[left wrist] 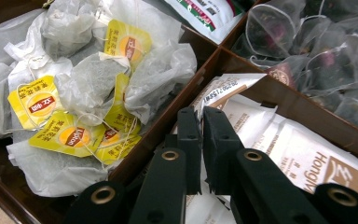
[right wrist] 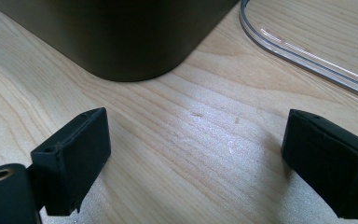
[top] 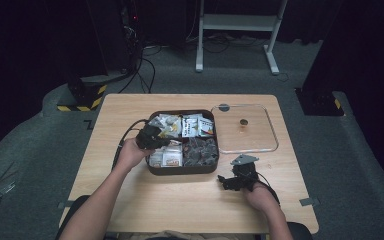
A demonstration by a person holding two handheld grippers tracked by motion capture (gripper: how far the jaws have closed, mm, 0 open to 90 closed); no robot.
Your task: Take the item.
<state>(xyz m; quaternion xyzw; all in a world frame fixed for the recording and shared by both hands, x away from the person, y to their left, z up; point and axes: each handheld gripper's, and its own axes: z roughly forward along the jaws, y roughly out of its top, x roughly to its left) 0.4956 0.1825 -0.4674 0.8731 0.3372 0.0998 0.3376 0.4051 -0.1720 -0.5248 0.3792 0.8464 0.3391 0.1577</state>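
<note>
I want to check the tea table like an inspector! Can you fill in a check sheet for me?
Surface: wooden table, bare at the front.
Job's things: brown divided box; white sachets; yellow-tag tea bags; mesh tea bags.
Clutter: clear lid beside box.
Grippers: left claw shut on a white sachet; right claw open over table.
Cables: floor cables behind table.
Surroundings: white stand, dark curtains.

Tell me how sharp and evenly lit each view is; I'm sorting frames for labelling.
High view: table evenly lit, surroundings nearly black, tea box small and soft. Left gripper view: teabags and sachet crisp, the jaw bases at the bottom edge blurred. Right gripper view: wood grain sharp, glare streak on the clear lid's rim, soft shadow under the box.
</note>
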